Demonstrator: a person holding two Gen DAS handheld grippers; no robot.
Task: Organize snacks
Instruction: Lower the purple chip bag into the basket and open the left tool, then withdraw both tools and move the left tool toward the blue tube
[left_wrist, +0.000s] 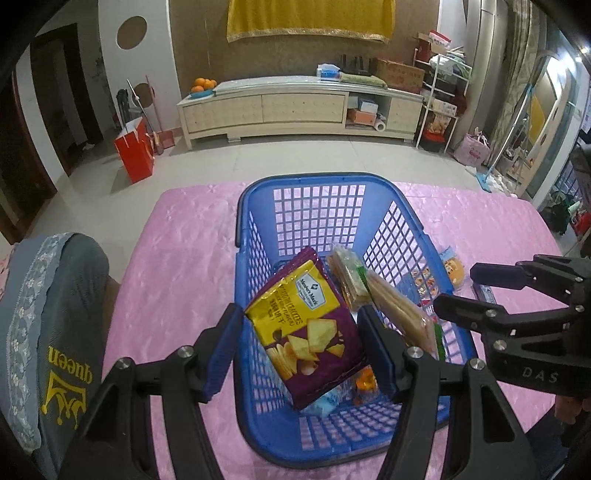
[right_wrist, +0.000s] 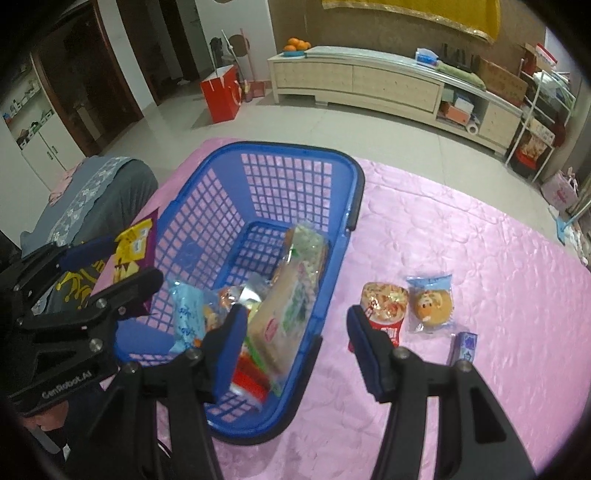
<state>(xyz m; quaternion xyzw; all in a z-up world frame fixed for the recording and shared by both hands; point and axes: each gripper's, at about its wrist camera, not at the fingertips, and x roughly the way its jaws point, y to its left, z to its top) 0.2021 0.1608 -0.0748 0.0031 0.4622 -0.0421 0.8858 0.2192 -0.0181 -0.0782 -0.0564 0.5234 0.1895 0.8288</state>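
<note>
While you hold both grippers over the pink tablecloth, this is how things lie:

Left gripper: clenched on the purple-and-yellow chip bag — its pads press the bag's two edges, and the bag hangs tilted above the basket.
Right gripper: released, nothing between its fingers; one finger stands over the basket's near corner, the other over the cloth beside it.
Blue basket: sits on the cloth, slotted walls, holding long cracker packs leaning along its right wall, a light blue wrapper and a small orange packet.
Outside the basket: a red-bottomed snack cup, a round cake in a clear wrapper just beside it, and a small blue box — all on the cloth to your right.
Left edge: a grey cushion cover with yellow lettering.
</note>
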